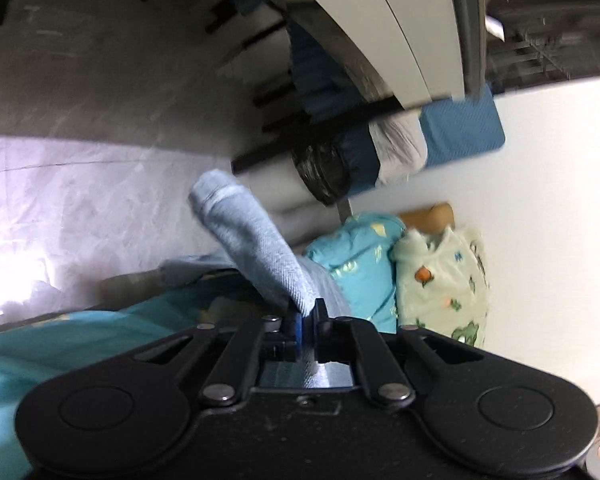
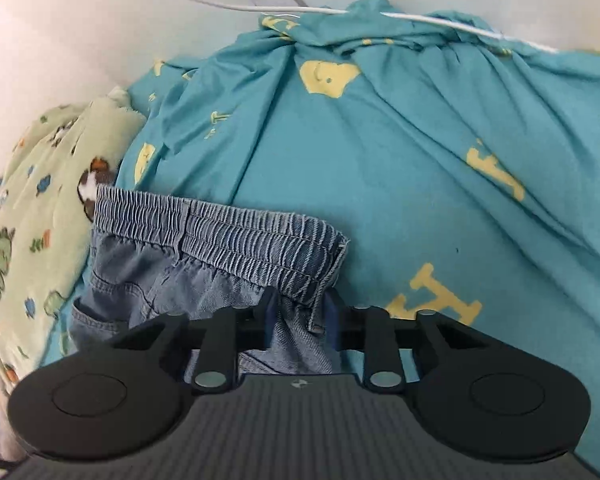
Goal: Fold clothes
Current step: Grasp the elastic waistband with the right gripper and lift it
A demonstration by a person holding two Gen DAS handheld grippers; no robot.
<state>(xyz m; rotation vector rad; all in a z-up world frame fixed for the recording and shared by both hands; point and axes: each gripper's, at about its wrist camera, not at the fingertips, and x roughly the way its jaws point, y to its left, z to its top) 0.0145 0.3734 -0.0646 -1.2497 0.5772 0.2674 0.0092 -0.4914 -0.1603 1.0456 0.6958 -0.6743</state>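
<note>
**Both grippers on the denim shorts, over the teal sheet**

Left gripper (image 1: 306,316): jaws pressed together on a fold of pale blue denim (image 1: 256,240). The fabric rises from the pinch as a rolled, tube-like length, tilted up and to the left. Left view is motion-blurred, so finer detail is unclear.

Right gripper (image 2: 298,312): jaws partly spread, with a bunch of the denim shorts (image 2: 204,248) between them just below the elastic waistband (image 2: 220,220). Fabric fills the gap and touches both fingers, so it reads as a loose pinch on the shorts. Waistband lies roughly flat, gathered, running left to right ahead of the gripper.

Shorts lie on a teal sheet with yellow prints (image 2: 380,140), which is wrinkled and bunched at the far end. A white cable (image 2: 440,22) crosses that bunched end.

Pale green fleece with dinosaur prints (image 2: 32,200) sits just left of the shorts, touching the waistband corner. In the left view the same fleece (image 1: 440,276) lies beside a teal bundle (image 1: 360,260), against a white surface (image 1: 540,220).
</note>
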